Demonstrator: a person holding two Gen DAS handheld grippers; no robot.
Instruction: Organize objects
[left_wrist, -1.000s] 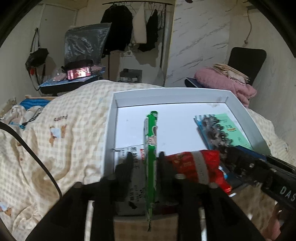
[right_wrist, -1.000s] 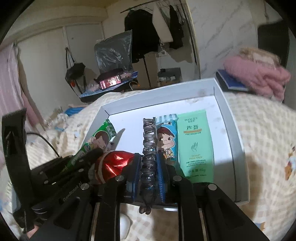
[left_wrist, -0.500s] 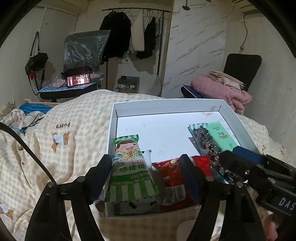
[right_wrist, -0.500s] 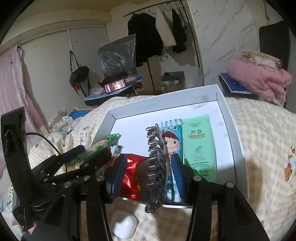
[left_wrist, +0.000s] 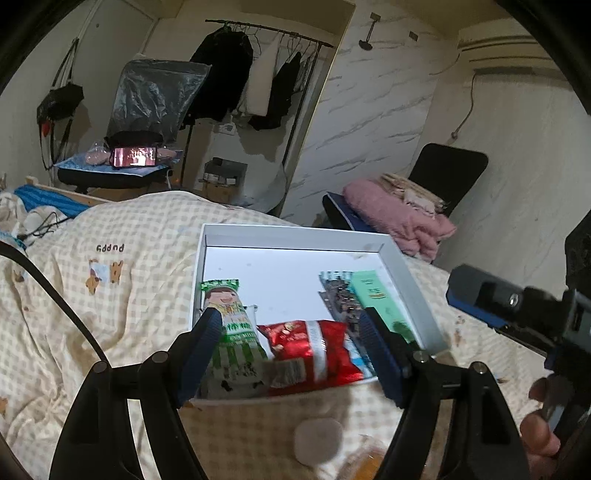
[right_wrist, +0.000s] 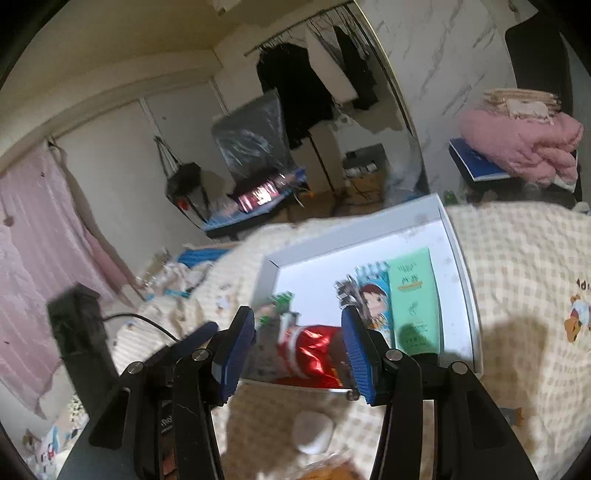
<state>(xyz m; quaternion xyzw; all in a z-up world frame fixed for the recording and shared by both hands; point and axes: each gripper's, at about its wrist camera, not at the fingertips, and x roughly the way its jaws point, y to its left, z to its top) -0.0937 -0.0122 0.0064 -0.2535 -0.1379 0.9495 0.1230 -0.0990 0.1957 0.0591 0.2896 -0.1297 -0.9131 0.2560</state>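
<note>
A white tray lies on the checked quilt. In it, left to right, are a green snack packet, a red packet, a dark hair claw resting on a blue cartoon packet, and a green tube. My left gripper hangs open above the tray's near edge, with nothing between its pads. My right gripper is also open and empty, above the red packet and near the hair claw. The green tube lies by the tray's right wall.
A small white case and an orange wrapper lie on the quilt in front of the tray. A black chair with a pink blanket stands behind on the right. A hand holds the right gripper.
Both grippers opened and drew back and up from the tray. The left let go of the green packet, which now lies flat. The right let go of the hair claw.
</note>
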